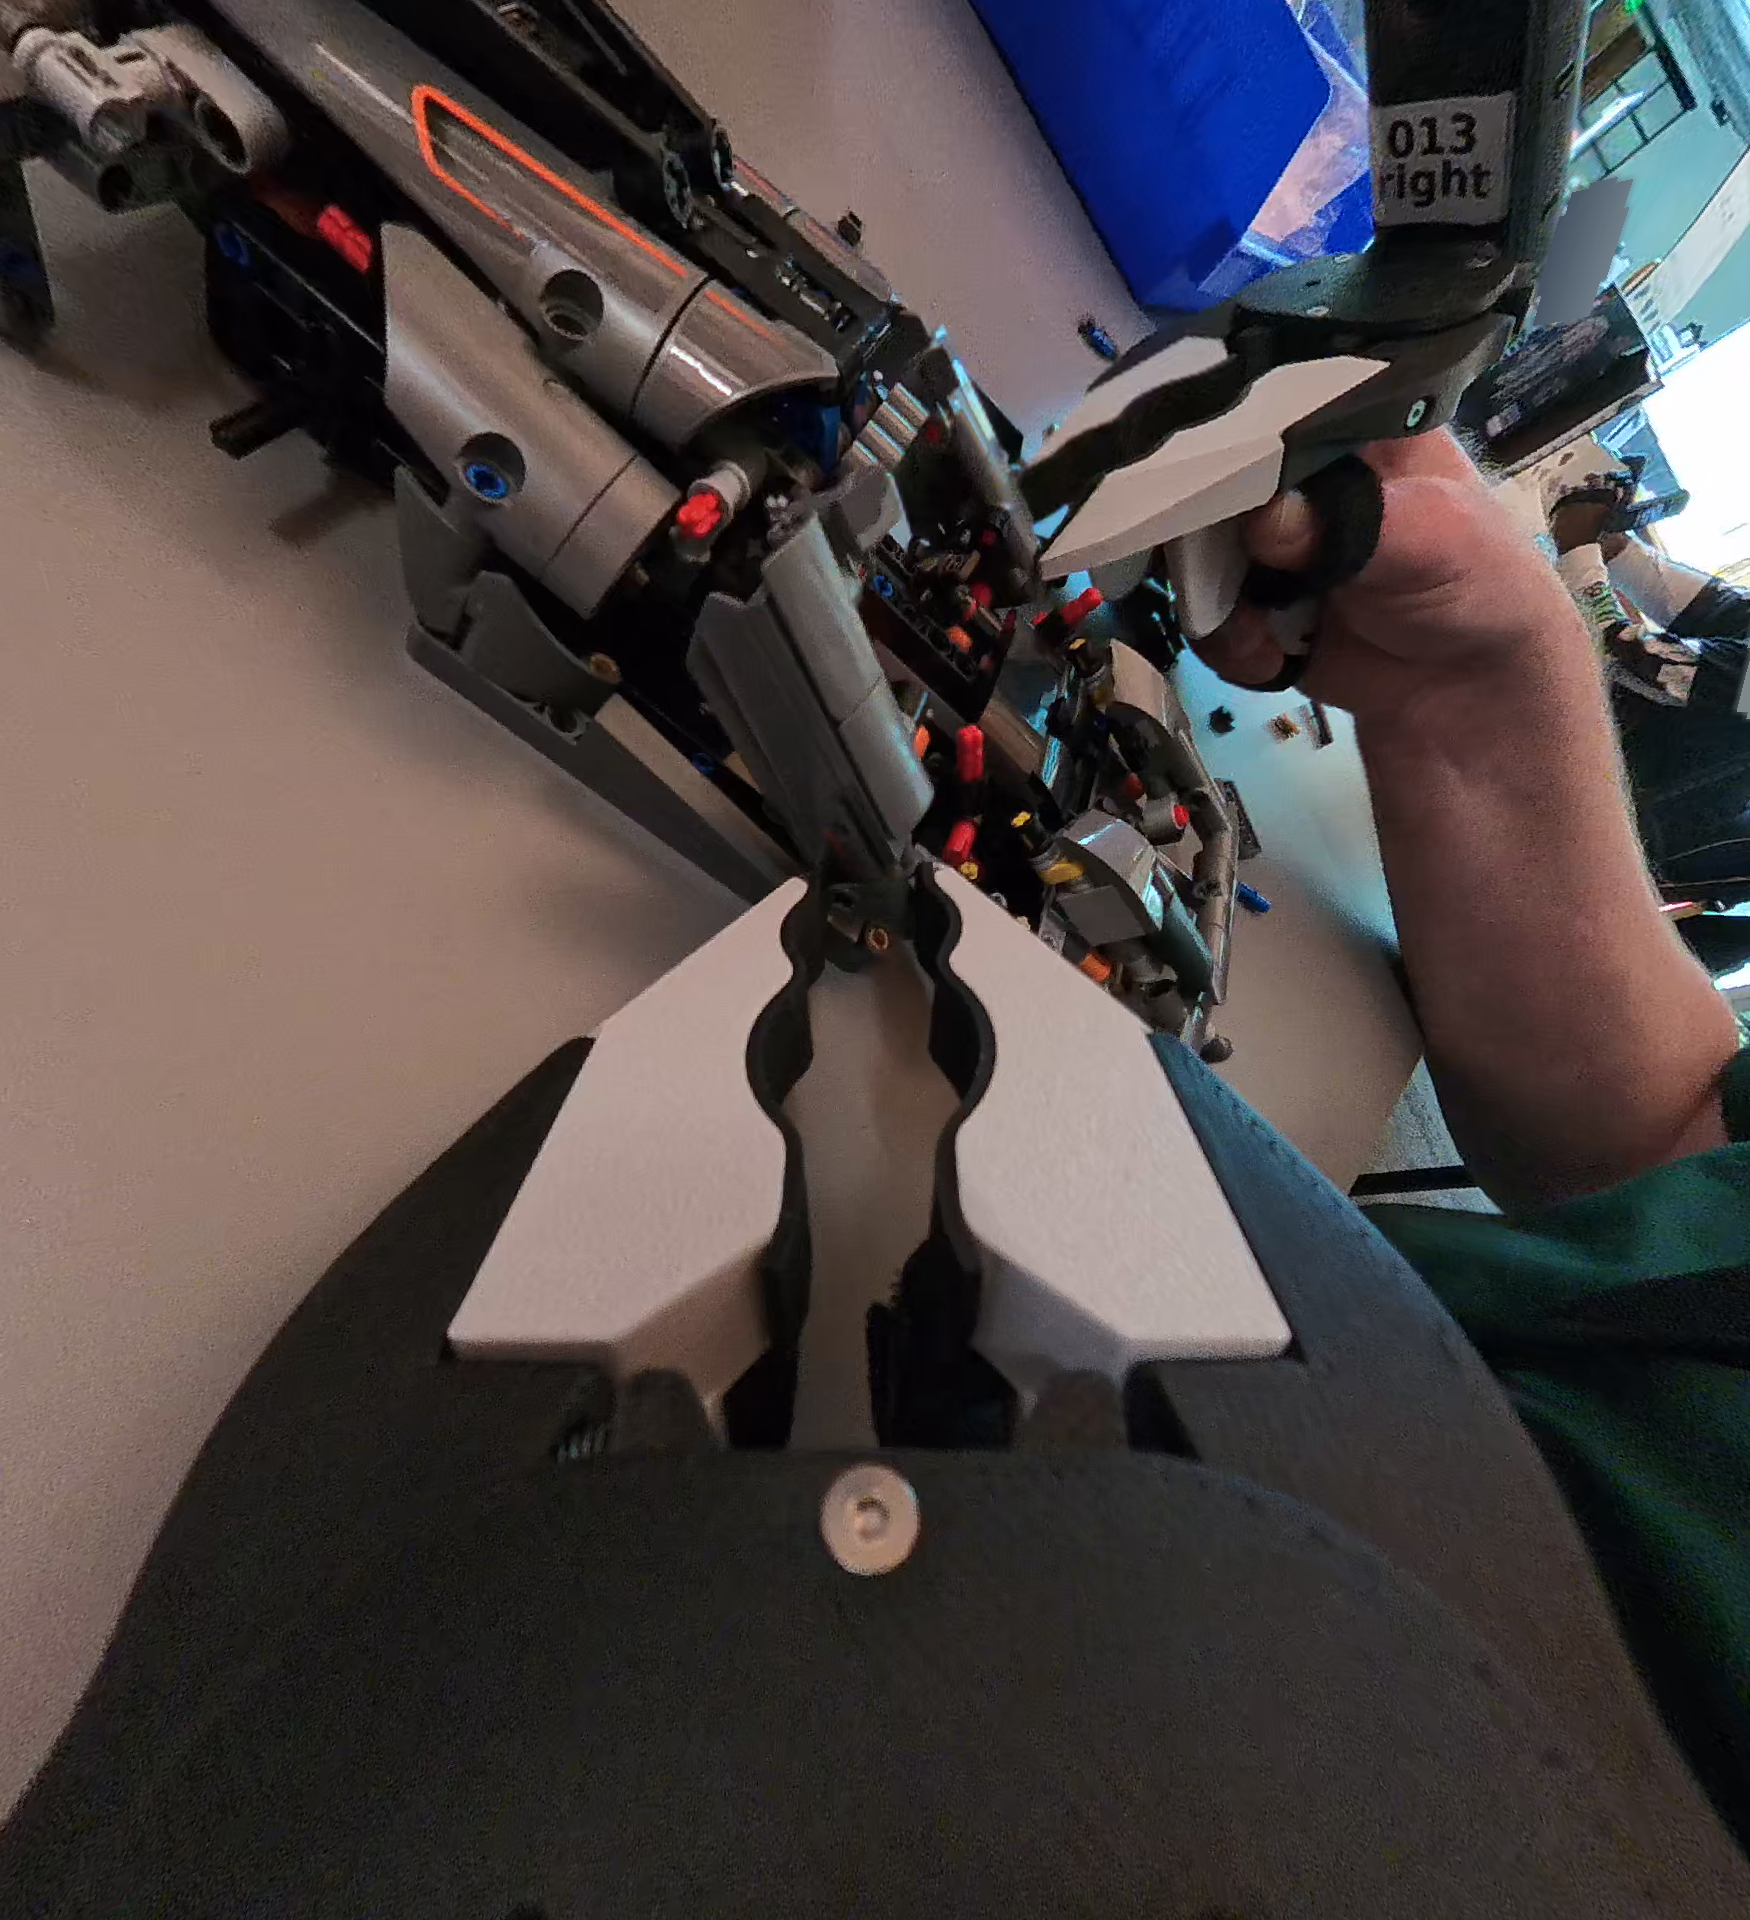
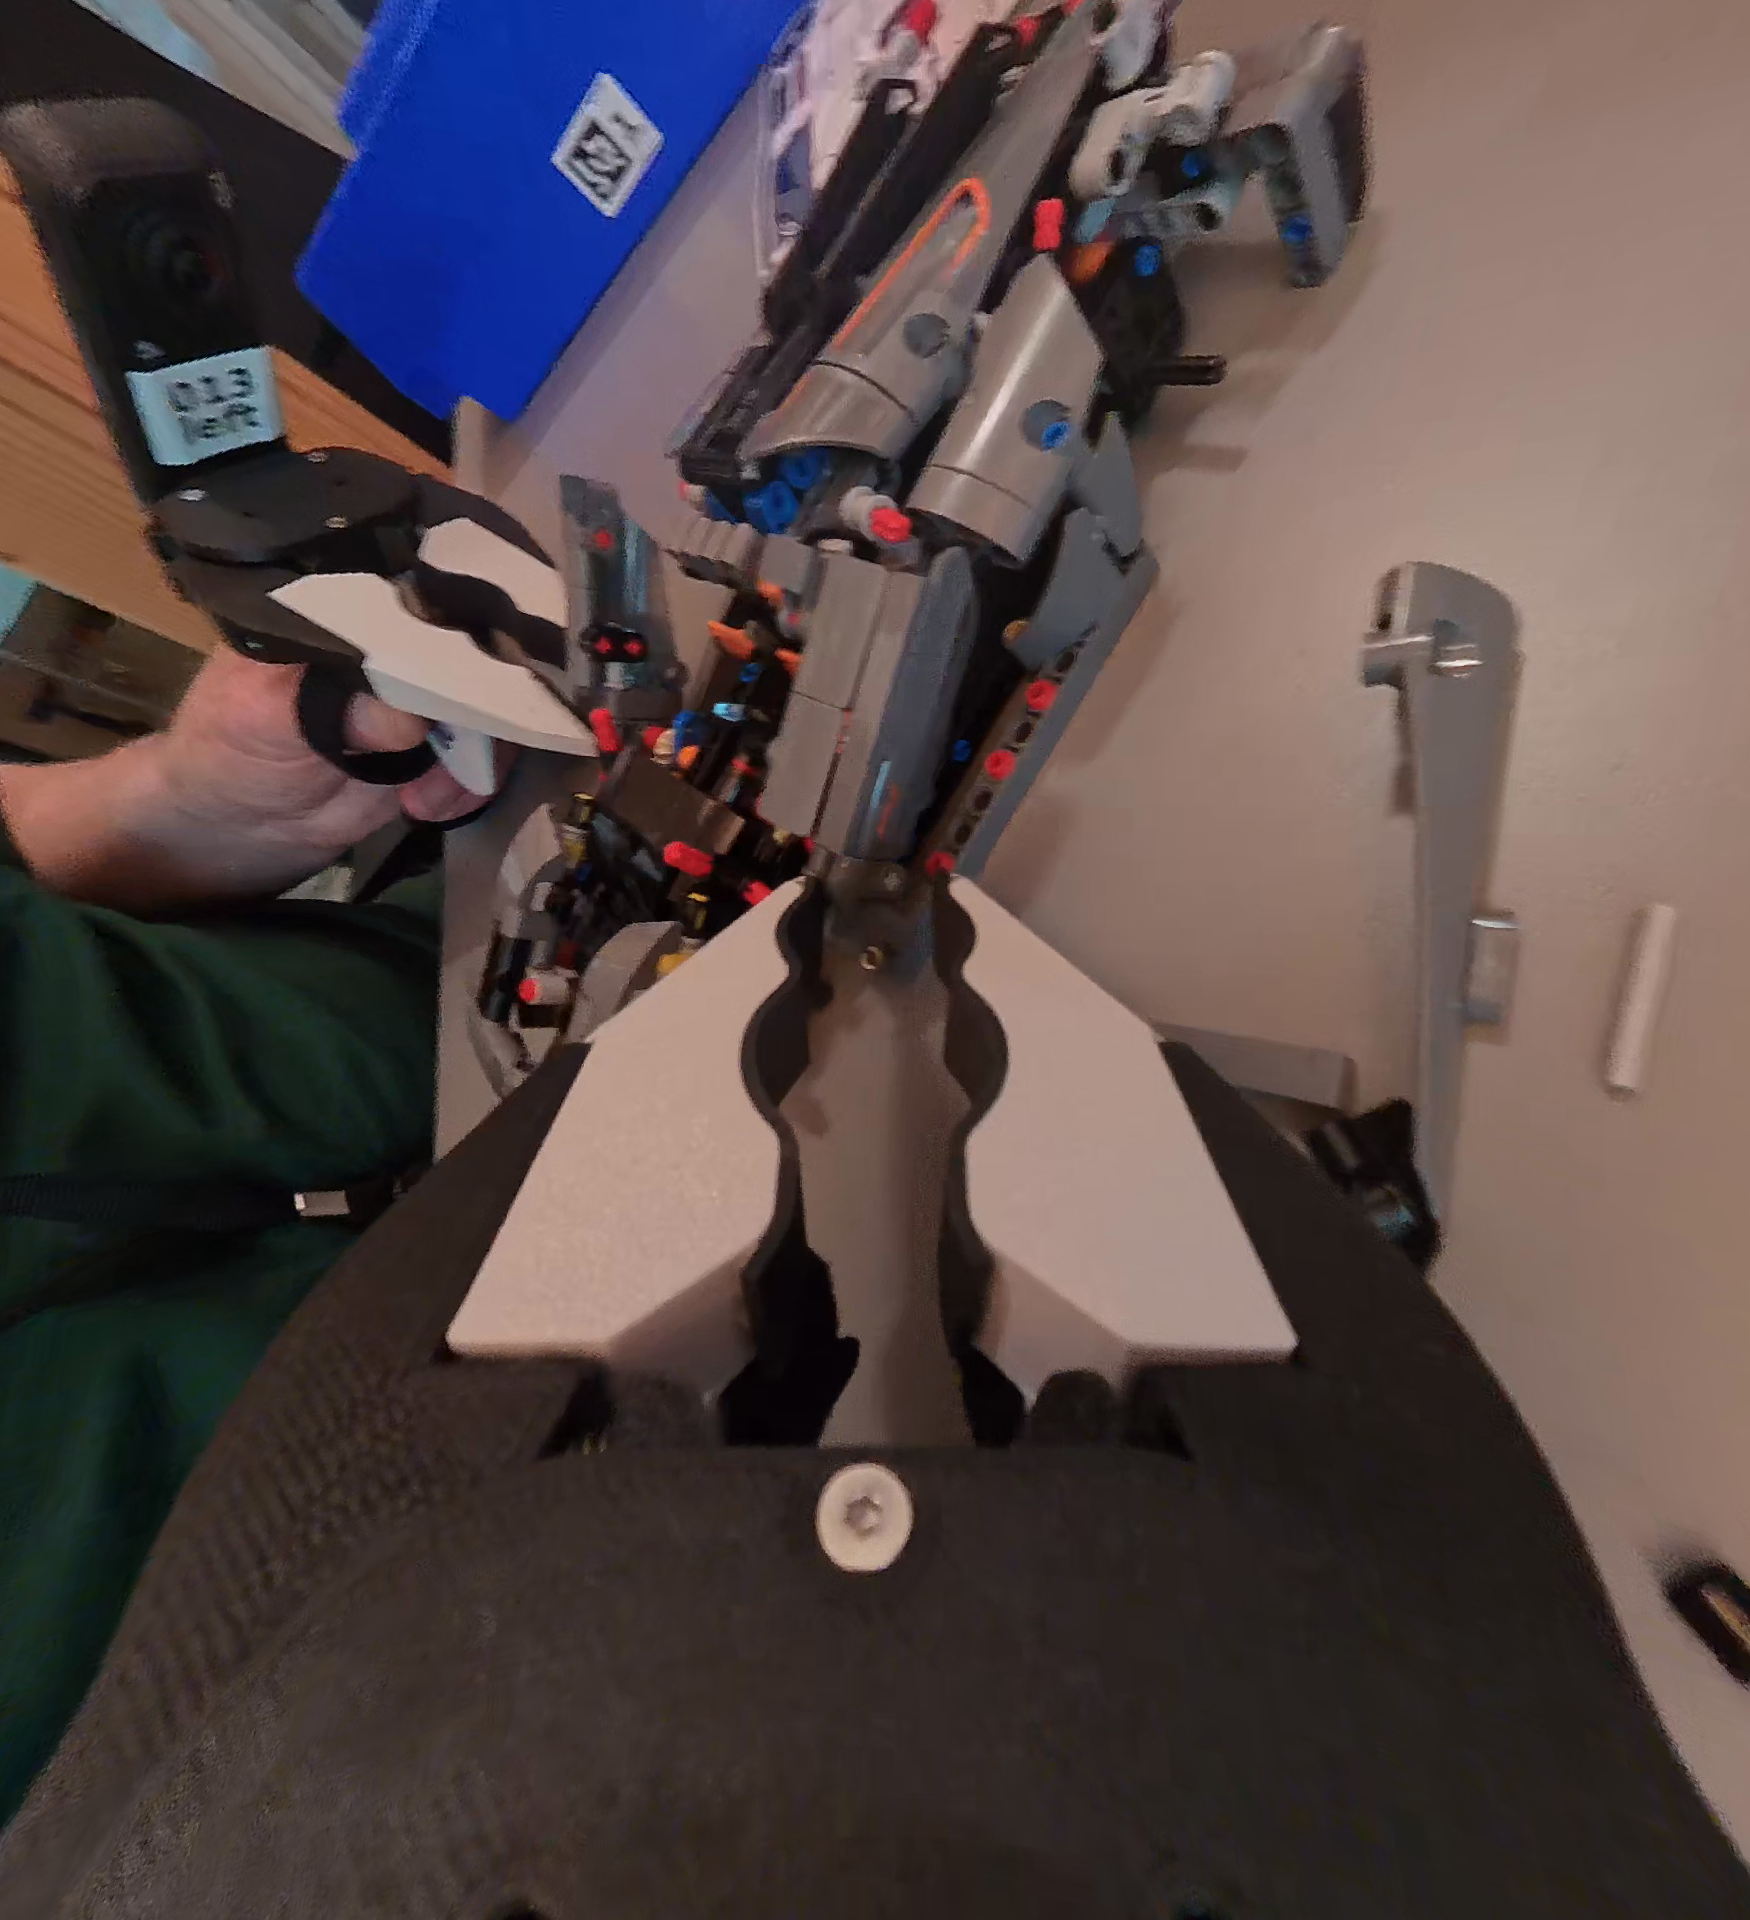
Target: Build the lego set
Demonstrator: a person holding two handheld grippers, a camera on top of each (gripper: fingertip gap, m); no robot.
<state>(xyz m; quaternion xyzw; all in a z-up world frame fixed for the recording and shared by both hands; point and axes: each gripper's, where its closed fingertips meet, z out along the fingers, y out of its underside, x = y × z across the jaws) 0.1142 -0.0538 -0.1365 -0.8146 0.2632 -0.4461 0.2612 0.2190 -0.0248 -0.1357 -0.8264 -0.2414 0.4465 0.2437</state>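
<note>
I have both grippers on the Lego model, a long grey and black build with orange trim that lies on the pale table, running diagonally away from me. My left gripper is narrowed almost fully onto a small dark end piece with a brass-coloured pin at the near tip of the model; the 2 tips pinch it from either side with only that piece between them. In the right wrist view, my right gripper is closed the same way on a dark end piece with a small gold pin, at the near end of a grey panel section.

Seen from the left side, the right gripper's white fingers reach in over the middle of the model, and my right hand sits on the trigger loop. From the right side, my left hand holds its gripper just beside the model's edge.

The table's left side in the left view is bare, so there is open room there. A blue box sits near the far end of the model. To the right of the model lie a long grey beam, a small white rod and a black part, each apart from the model. The table edge falls away close by my right forearm.
</note>
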